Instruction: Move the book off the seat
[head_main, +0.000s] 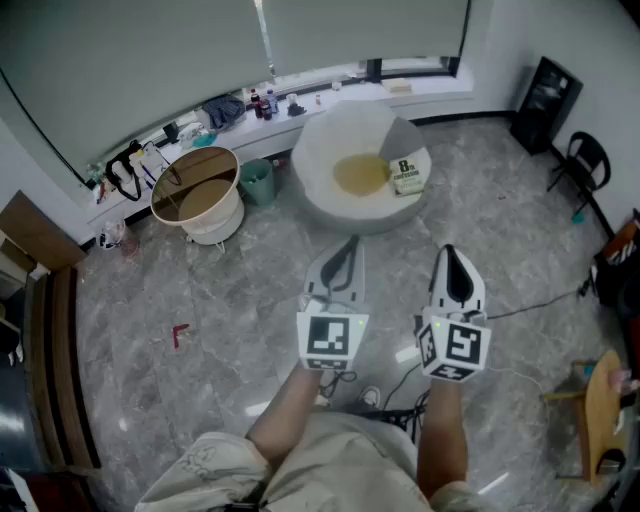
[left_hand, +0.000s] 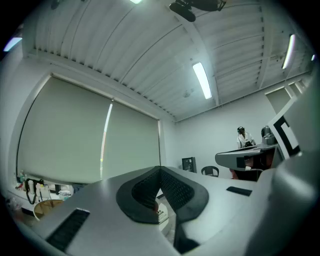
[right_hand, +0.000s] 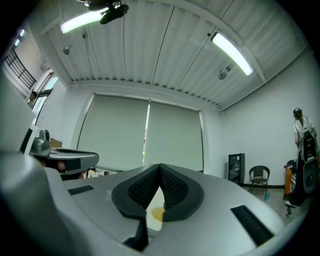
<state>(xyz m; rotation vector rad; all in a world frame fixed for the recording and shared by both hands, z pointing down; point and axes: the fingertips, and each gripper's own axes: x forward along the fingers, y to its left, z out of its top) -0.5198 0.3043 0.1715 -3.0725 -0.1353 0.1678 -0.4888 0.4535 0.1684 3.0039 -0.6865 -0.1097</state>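
Observation:
A small book (head_main: 407, 175) with a pale cover lies on the right part of a white round seat (head_main: 322, 160), beside its yellow cushion (head_main: 360, 175). Both grippers hang over the grey floor well short of the seat, pointing toward it. My left gripper (head_main: 349, 245) is shut and holds nothing, and so is my right gripper (head_main: 449, 252). In the left gripper view the jaws (left_hand: 160, 175) meet at the tip, with a bit of the book (left_hand: 161, 215) showing below them. Below the closed jaws (right_hand: 160, 172) in the right gripper view I see the yellow cushion (right_hand: 157, 214).
A round white tub with a wooden inside (head_main: 196, 192) and a green bucket (head_main: 257, 181) stand left of the seat. Behind them runs a cluttered window ledge (head_main: 250, 110). A black chair (head_main: 586, 160) and black cabinet (head_main: 545, 90) are at right, a wooden stool (head_main: 598, 410) lower right, cables (head_main: 540, 300) on the floor.

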